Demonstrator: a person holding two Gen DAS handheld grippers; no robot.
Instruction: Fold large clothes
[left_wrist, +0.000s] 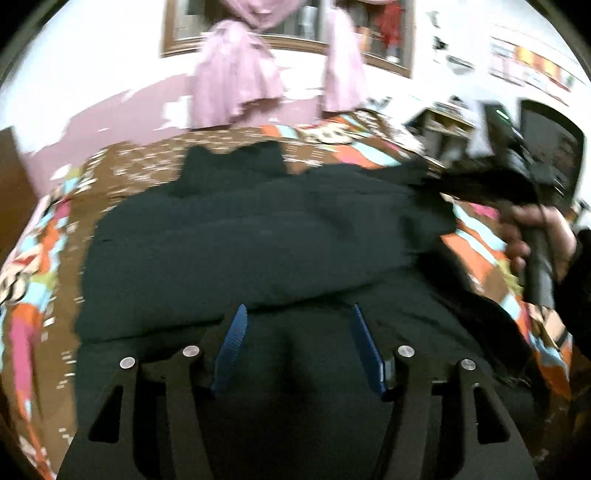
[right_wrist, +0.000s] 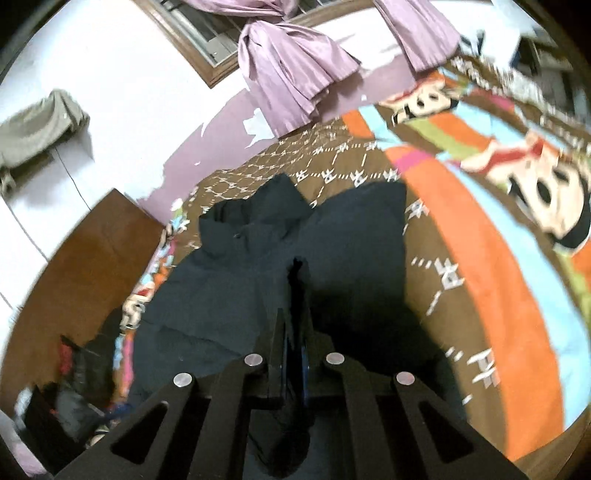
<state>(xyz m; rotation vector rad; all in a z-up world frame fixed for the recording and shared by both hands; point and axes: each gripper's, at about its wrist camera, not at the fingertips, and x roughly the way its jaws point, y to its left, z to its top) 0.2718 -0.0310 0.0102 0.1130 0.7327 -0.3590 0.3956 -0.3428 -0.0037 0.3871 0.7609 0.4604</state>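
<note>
A large dark garment (left_wrist: 258, 240) lies spread on a patterned bedspread (left_wrist: 48, 258). My left gripper (left_wrist: 299, 308) hovers over the garment's near part, open, its blue pads (left_wrist: 232, 343) apart with nothing pinched between them. In the right wrist view my right gripper (right_wrist: 297, 269) is shut on a fold of the garment (right_wrist: 229, 295), and a dark strip of cloth shows at its tips. In the left wrist view a person's hand (left_wrist: 535, 236) holds that right gripper at the right, and the garment's edge (left_wrist: 436, 181) is drawn up toward it.
Purple curtains (right_wrist: 295, 70) hang from a window at the far wall. A brown wooden panel (right_wrist: 77, 266) stands at the bed's left side, with dark clutter (right_wrist: 70, 391) on the floor below it. A dark screen (left_wrist: 550, 155) stands at the right. The bedspread (right_wrist: 498, 258) is bare to the right.
</note>
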